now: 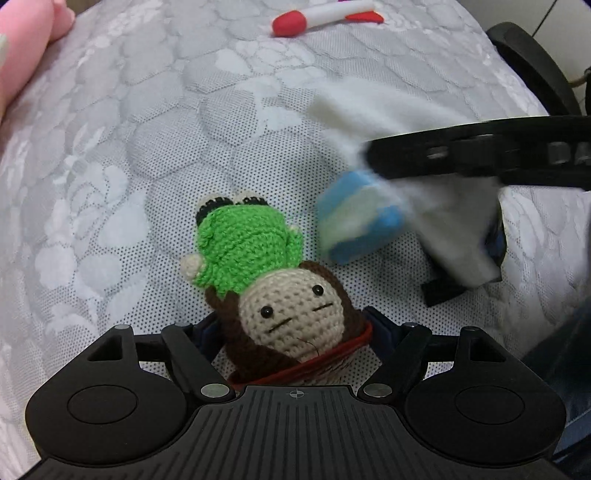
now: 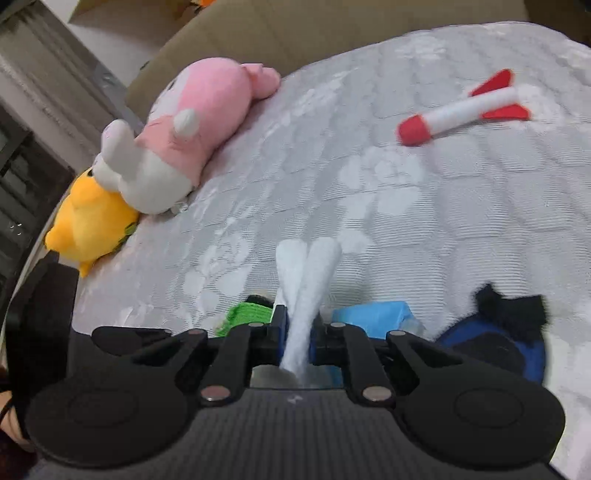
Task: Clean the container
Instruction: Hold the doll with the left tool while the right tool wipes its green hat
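Container hard to tell for sure — only a brown cardboard box [image 2: 295, 33] beyond the far edge of the bed, seen from the right wrist, its inside hidden.

Left gripper [image 1: 295, 328] closed narrow about the head of a crochet doll [image 1: 291, 314]: cream face toward the camera, brown hair, green body stretched away over the grey flowered bedcover [image 1: 147, 147].

Right gripper [image 2: 297, 332] pinched tight on the white part of a blue-and-white plush [image 2: 314, 269], two white lobes sticking up past the blue pads. Same plush blurred in the left wrist view [image 1: 362, 218], hanging just beside the doll, to its right.

Lying on the bedcover well apart from both grippers: a red-and-white rocket toy [image 2: 461, 110] to the far right, a pink plush [image 2: 207, 118] at the left edge resting against a yellow plush [image 2: 92, 221]. Close at lower right — a dark blue and black plush [image 2: 498, 332].
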`<state>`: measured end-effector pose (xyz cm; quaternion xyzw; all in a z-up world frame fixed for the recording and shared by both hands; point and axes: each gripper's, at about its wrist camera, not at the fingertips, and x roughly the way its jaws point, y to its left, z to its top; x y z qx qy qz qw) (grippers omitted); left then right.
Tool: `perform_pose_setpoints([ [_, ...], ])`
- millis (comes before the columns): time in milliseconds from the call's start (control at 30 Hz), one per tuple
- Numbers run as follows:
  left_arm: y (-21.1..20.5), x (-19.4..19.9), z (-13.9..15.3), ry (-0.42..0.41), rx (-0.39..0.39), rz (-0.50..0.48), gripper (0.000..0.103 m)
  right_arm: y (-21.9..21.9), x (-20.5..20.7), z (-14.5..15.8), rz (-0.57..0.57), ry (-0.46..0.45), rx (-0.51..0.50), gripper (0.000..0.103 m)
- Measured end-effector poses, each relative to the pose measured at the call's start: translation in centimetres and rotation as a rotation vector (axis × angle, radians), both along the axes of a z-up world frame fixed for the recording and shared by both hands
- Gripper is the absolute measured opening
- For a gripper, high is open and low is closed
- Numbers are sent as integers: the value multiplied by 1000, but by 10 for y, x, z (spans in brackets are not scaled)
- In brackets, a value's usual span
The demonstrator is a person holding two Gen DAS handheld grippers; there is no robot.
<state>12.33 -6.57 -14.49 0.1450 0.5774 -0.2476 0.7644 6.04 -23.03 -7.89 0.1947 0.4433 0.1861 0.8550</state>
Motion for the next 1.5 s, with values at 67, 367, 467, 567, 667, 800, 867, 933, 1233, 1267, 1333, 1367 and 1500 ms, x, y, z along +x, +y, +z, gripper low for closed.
perform_pose_setpoints([
  [67,3,1,0,6,-24,14,82,-9,-5,5,-31,-4,-88,14],
  [367,-4,-1,-5,21,-18,-30,87,-11,-20,43,-106,-182,-102,15],
  [467,-7,-4,-9,36,2,-49,90,18,0,46,-19,-154,26,15],
  [567,-6,-1,-12,39,11,-39,91,46,26,19,2,-58,6,15],
  [667,-2,6,-15,41,6,-10,91,49,28,-5,12,-22,-26,15],
  [800,-2,17,-19,31,-1,-7,90,29,13,0,18,7,-101,10],
  [867,-5,19,-21,20,1,-25,90,14,7,-4,28,65,-117,9],
  [933,-7,19,-21,14,-1,-42,91,-1,1,-9,27,97,-132,8],
  [1233,-17,19,-24,4,-41,-72,92,-1,-19,17,-5,-65,-113,10],
  [1267,-18,20,-23,-2,-54,-78,92,0,-17,19,5,-63,-7,10],
  [1333,-23,18,-21,-7,-73,-104,92,6,-8,17,45,-53,154,10],
  [1367,-24,18,-21,-10,-72,-118,92,12,-2,13,77,-38,214,10],
  [1500,-17,27,-25,-5,-45,-99,94,35,11,-17,133,55,203,11],
])
